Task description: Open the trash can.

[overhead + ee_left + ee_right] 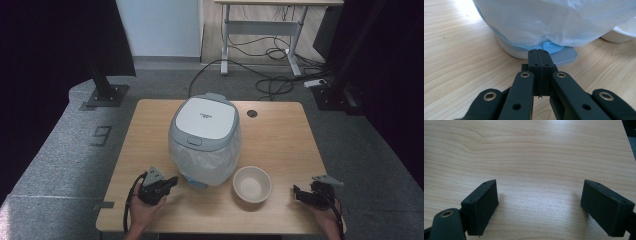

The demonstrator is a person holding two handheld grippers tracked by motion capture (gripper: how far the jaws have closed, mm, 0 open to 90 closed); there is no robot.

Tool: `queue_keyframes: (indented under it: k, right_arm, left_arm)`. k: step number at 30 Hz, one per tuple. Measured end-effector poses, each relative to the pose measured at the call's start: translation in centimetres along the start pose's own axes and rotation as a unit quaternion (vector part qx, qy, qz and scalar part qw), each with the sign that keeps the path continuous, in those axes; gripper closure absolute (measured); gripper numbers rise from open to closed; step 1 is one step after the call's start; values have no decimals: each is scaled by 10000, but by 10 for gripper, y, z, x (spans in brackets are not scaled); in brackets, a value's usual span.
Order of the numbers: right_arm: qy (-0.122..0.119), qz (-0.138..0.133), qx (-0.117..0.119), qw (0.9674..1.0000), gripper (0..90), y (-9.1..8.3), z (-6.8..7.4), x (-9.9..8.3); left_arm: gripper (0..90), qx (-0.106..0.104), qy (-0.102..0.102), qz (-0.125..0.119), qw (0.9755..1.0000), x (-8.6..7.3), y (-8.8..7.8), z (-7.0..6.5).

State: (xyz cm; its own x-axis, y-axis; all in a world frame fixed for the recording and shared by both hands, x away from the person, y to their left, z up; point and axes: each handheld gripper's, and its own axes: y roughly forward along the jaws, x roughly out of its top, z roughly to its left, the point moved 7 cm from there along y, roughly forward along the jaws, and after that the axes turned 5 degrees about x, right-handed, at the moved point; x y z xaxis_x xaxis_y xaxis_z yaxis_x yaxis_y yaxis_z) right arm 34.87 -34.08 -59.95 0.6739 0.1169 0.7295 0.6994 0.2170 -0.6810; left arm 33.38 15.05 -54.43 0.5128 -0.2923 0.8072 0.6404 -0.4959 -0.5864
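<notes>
left gripper [539, 53]: matte black body, flat links with brass-ringed pivot holes and small screw holes
right gripper [539, 205]: black rectangular jaws with fine-ribbed pads, one brass-ringed pivot
top plates: grey, three-cornered
cables: black, one trailing from each gripper
hands: bare, no sleeves seen

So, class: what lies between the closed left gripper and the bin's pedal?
Only a short stretch of bare table, seen in the left gripper view, separates the left gripper from the bin's pedal.
</notes>
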Motion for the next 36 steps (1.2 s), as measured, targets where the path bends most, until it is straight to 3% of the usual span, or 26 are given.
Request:
queue_keyframes:
  k: [10, 19, 27, 28, 36]
  right_arm:
    - [26, 0, -23, 10000, 134, 0, 0, 0]
    - [51, -7, -55, 10000, 138, 0, 1, 0]
    - [55, -12, -60, 10000, 139, 0, 1, 0]
    - [56, -12, -61, 10000, 139, 0, 1, 0]
    - [55, -12, -61, 10000, 139, 0, 1, 0]
  left_arm:
    - [900, -217, 34, 109, 9997, 4, 14, -13]
    - [900, -354, 234, 342, 9985, 7, 35, -25]
    - [900, -270, 389, 546, 9974, 6, 51, -29]
    - [900, -296, 325, 498, 9978, 6, 51, -28]
    - [900, -236, 381, 480, 9978, 3, 52, -28]
